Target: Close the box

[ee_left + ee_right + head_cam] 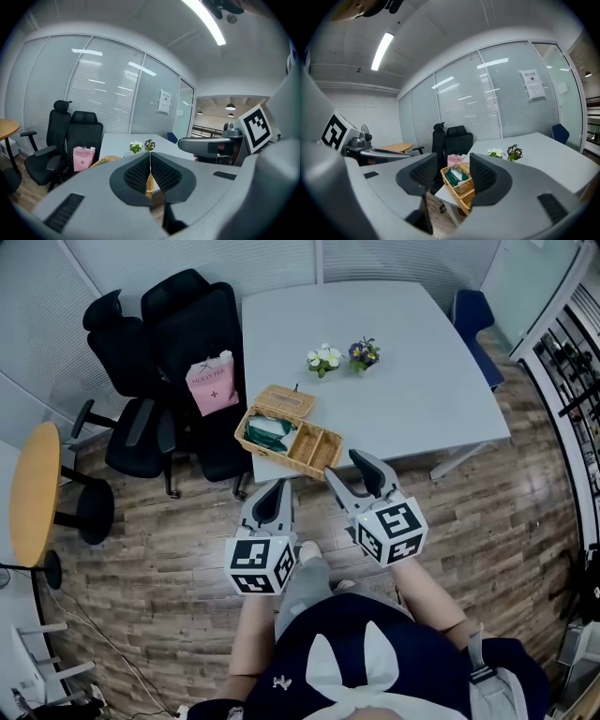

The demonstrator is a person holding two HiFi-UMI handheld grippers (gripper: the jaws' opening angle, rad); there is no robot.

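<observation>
A wicker box sits at the near left corner of the grey table, its lid tipped up at the back and a green item inside. Both grippers hover over the floor in front of that corner, apart from the box. My left gripper has its pads pressed together with nothing between them; in the left gripper view part of the box shows past the jaws. My right gripper stands open and empty; in the right gripper view the box shows through the gap.
Two small flower pots stand mid-table. Black office chairs crowd the table's left side, one holding a pink bag. A round wooden table is at far left and a blue chair behind the table.
</observation>
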